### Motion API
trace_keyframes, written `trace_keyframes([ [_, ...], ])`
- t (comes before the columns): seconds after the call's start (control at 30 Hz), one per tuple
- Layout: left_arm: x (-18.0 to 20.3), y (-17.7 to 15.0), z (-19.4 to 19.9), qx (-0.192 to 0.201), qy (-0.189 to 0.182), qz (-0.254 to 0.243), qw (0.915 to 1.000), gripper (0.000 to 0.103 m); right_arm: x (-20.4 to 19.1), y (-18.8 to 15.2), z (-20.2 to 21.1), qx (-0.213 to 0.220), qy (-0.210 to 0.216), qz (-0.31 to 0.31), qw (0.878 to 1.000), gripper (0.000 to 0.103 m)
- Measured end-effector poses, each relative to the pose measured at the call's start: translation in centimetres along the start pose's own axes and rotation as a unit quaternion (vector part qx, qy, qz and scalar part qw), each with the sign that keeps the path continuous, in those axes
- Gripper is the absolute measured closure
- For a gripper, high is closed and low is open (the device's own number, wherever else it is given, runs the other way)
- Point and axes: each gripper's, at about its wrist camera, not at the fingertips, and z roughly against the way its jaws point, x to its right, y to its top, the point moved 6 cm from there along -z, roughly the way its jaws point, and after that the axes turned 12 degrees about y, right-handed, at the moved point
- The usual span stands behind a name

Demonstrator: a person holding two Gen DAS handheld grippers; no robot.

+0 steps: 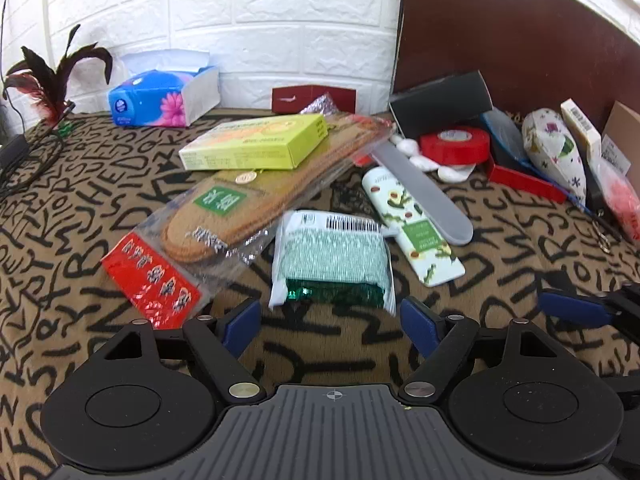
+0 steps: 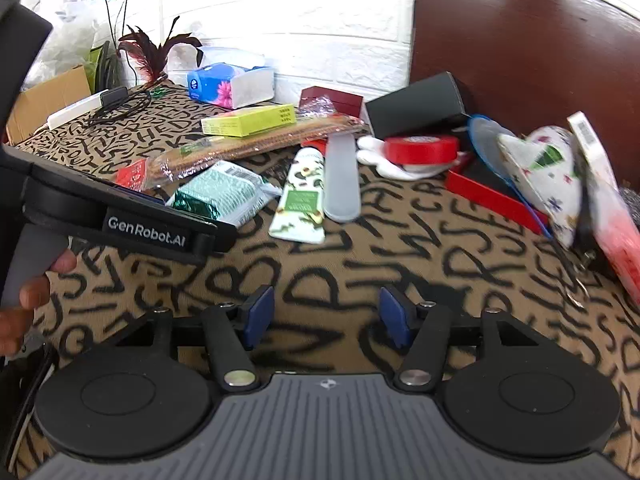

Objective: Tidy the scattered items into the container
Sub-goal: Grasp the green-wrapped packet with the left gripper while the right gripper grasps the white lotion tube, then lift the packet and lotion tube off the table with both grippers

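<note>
In my left wrist view my left gripper [image 1: 331, 320] stands with jaws wide and empty, and the green scouring-pad packet [image 1: 332, 258] lies just above them at frame centre, long axis running up the frame, so this hand is the nearer one; the insole pack [image 1: 240, 208] slants off to its upper left. In my right wrist view my right gripper [image 2: 326, 314] has jaws partly apart, holding nothing, over bare letter-patterned cloth [image 2: 360, 248] on the surface, with the packet [image 2: 222, 196] at centre left behind the other tool. White brick wall behind; I judge no container shows.
</note>
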Motion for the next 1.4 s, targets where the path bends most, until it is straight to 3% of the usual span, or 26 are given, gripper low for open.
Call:
trace_keyframes([
  [0.53,-0.4,2.4,-2.9,0.006,-0.003,0.002,1.0000,0.017,-0.6,3.4,-4.8,0.004,0.019,0.004,1.000,0.039],
  [0.67,-0.4,2.9,-3.5,0.008,0.003,-0.002,1.0000,0.024,-0.4,4.0,-5.9,0.009,0.016,0.009,1.000,0.039],
  [0.7,-0.5,3.0,-3.6,0.008,0.004,-0.003,1.0000,0.029,-0.4,4.1,-6.0,0.010,0.015,0.009,1.000,0.041],
  [0.8,-0.9,3.3,-3.9,0.008,0.007,-0.003,0.9999,0.037,-0.2,4.2,-6.0,0.012,0.015,0.013,1.000,0.063],
  [0.83,-1.0,3.4,-3.9,0.006,0.007,-0.004,0.9999,0.038,-0.2,4.2,-5.9,0.010,0.015,0.012,1.000,0.063],
  [1.07,0.3,1.8,-1.9,-0.004,-0.010,-0.026,0.9996,0.045,-0.3,2.0,-2.8,-0.002,0.024,0.013,1.000,0.063],
  [1.23,3.2,-0.5,0.8,-0.011,-0.054,-0.056,0.9969,0.045,0.7,-1.5,2.2,-0.005,0.017,0.001,1.000,0.063],
  [1.4,7.9,-3.3,4.3,-0.011,-0.108,-0.116,0.9873,0.046,3.0,-5.7,8.6,-0.005,-0.018,-0.031,0.999,0.063],
])
